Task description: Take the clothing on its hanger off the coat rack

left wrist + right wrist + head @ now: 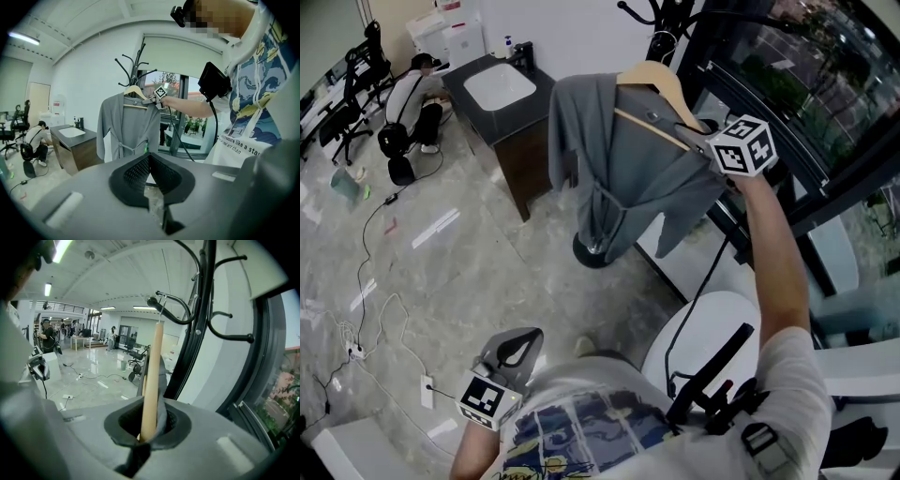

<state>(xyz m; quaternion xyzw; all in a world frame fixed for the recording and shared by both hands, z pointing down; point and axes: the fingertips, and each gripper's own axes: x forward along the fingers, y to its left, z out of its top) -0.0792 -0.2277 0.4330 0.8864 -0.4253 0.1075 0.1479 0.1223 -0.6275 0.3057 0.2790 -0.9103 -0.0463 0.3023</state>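
Head view: a grey robe (pixel 619 169) on a wooden hanger (pixel 652 80) hangs at twelve o'clock, beside the black coat rack (pixel 661 14). At one o'clock, the right gripper (pixel 705 141) clamps the hanger's shoulder and cloth. At seven o'clock, the left gripper (pixel 514 354) is closed and empty.

Person: white short-sleeved T-shirt (pixel 787 366), with a blue wave print on the front at 6 o'clock in the head view. A black strapped unit (pixel 717 375) sits on the chest at 5 o'clock, and a black cable (pixel 698 300) runs from it toward 1 o'clock. Left gripper (pixel 525 339) and right gripper (pixel 701 137) have grey moulded bodies and black textured pads (pixel 133 173). Each carries a white marker cube (pixel 742 145) printed with black squares.
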